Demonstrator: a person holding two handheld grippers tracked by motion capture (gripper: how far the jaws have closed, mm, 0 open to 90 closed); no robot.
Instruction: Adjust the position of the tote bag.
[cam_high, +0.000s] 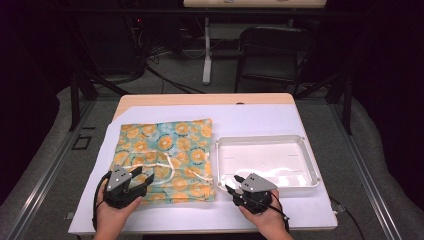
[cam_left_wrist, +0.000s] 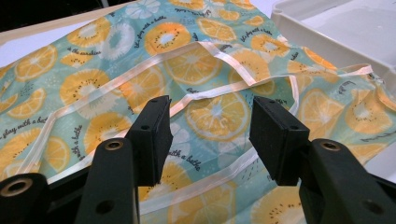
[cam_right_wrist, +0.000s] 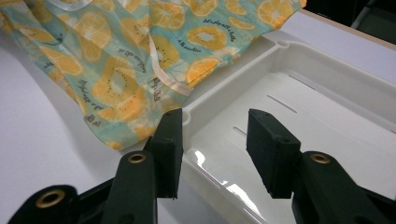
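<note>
A folded teal cloth (cam_high: 165, 157) printed with orange and kiwi slices, trimmed with pale ribbon, lies flat on the left half of the table. To its right stands an empty white plastic tray (cam_high: 265, 160). My left gripper (cam_high: 141, 176) hovers open over the cloth's near-left corner; in the left gripper view its jaws (cam_left_wrist: 210, 135) frame the cloth (cam_left_wrist: 210, 60) with nothing between them. My right gripper (cam_high: 231, 185) stands open at the tray's near-left corner. In the right gripper view its jaws (cam_right_wrist: 215, 144) straddle the tray rim (cam_right_wrist: 327, 60), with the cloth's edge (cam_right_wrist: 121, 70) to the left.
A white sheet (cam_high: 260, 117) covers the wooden tabletop. Beyond the table stand a black chair (cam_high: 272, 50) and a white desk leg (cam_high: 206, 50), with cables on the floor. The tray's corner (cam_left_wrist: 336, 32) lies right of the cloth in the left gripper view.
</note>
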